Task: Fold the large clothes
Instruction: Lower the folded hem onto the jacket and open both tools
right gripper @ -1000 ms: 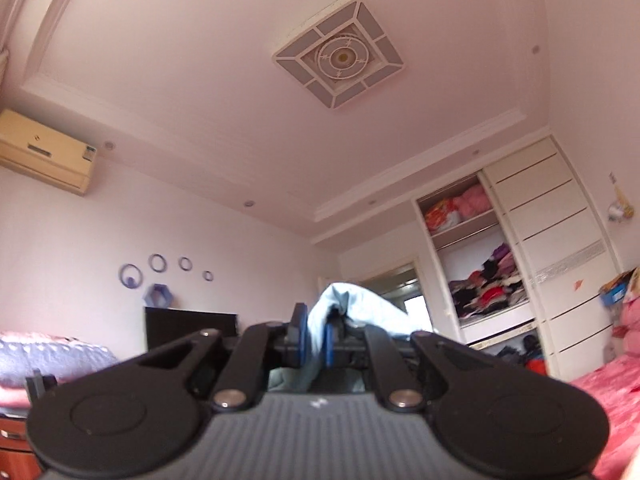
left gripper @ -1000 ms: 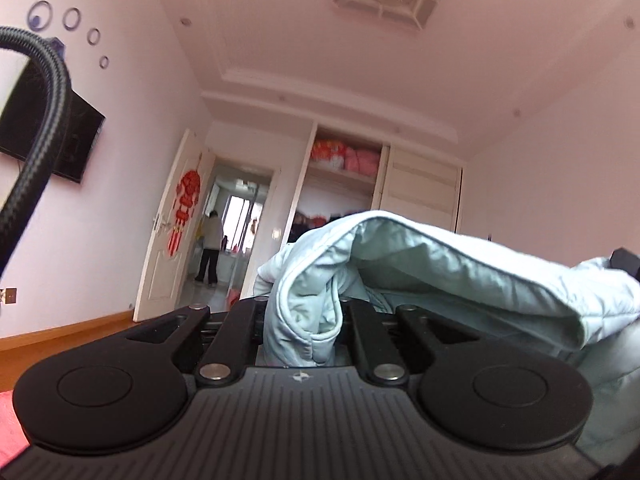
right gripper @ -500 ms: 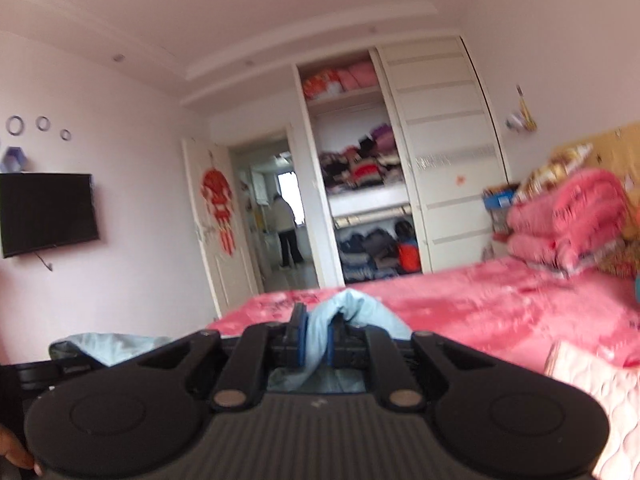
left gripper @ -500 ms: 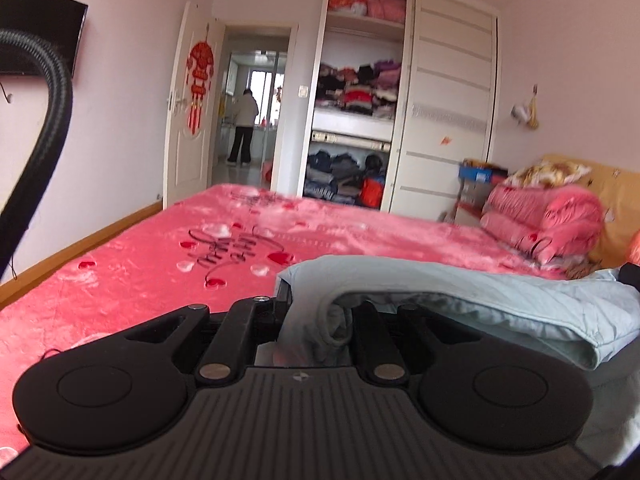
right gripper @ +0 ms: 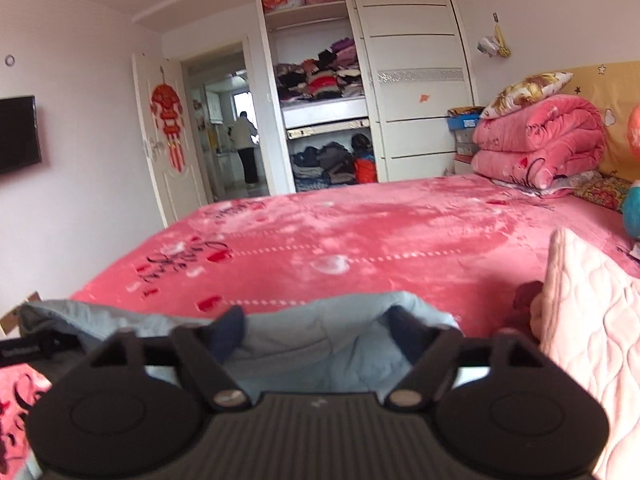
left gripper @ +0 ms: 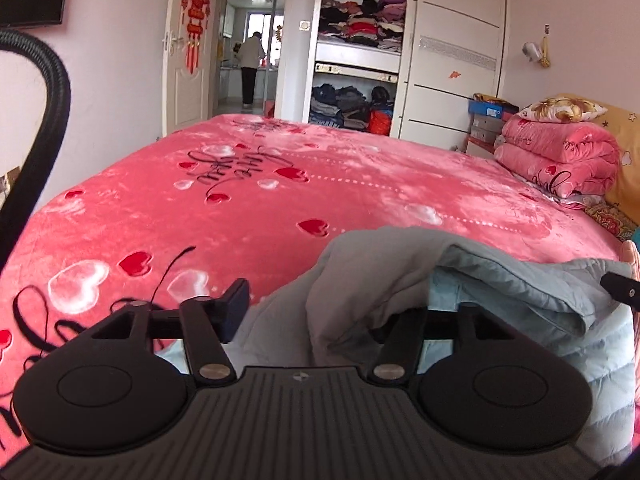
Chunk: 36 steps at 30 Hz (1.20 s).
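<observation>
Pink plush covers nearly everything: the bed (left gripper: 360, 184), spread with a heart-printed blanket, fills both views and carries the work. On its near edge lies the pale blue padded jacket (left gripper: 500, 280), bunched in a loose ridge that runs between the two tools and droops over each of them.

Both have their fingers spread wide. On the left tool (left gripper: 324, 312), cloth drapes across the gap and hides the right finger, but nothing is pinched. The right tool (right gripper: 320, 324) is the same, with the jacket's edge lying slack between the parted fingers. By the look of it, this is a release: a fold has been laid down and let go. The next move, I judge, calls for backing both tools out from under the fabric without dragging it, then finding a fresh edge to regrip.

Around it, a white wardrobe (left gripper: 452, 48) stands open with stacked clothes, beside a doorway where a person (left gripper: 250, 70) stands well off. Rolled pink quilts (right gripper: 540, 144) sit against the headboard. Just right of the right tool, a folded pale pink quilted item (right gripper: 592, 320) crowds that side and could catch a wide sweep.
</observation>
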Motion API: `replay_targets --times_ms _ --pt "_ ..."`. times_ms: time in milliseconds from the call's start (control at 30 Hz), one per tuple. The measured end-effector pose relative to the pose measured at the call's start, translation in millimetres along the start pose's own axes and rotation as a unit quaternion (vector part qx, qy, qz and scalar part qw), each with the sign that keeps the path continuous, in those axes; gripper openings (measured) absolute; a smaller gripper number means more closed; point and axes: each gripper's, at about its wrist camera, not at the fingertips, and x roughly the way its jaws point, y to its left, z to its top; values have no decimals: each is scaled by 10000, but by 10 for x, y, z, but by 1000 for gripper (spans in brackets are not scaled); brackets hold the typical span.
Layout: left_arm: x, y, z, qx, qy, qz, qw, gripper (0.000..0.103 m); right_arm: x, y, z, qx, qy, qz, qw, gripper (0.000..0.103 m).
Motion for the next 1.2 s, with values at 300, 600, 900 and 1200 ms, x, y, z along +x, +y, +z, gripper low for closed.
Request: replay_targets --times_ms 300,600,900,1200 --pt "-424 282 -336 -91 169 1 9998 94 -209 -170 -194 195 246 -237 9992 98" --pt "-672 379 -650 -119 282 14 9995 98 -565 -177 -317 519 308 -147 9981 100" --pt "-1013 380 -983 243 848 9 9961 99 -886 -141 -480 612 666 118 9958 102" --pt "-1044 436 -1335 780 1448 332 9858 98 -1115 -119 -713 676 1071 247 9916 102"
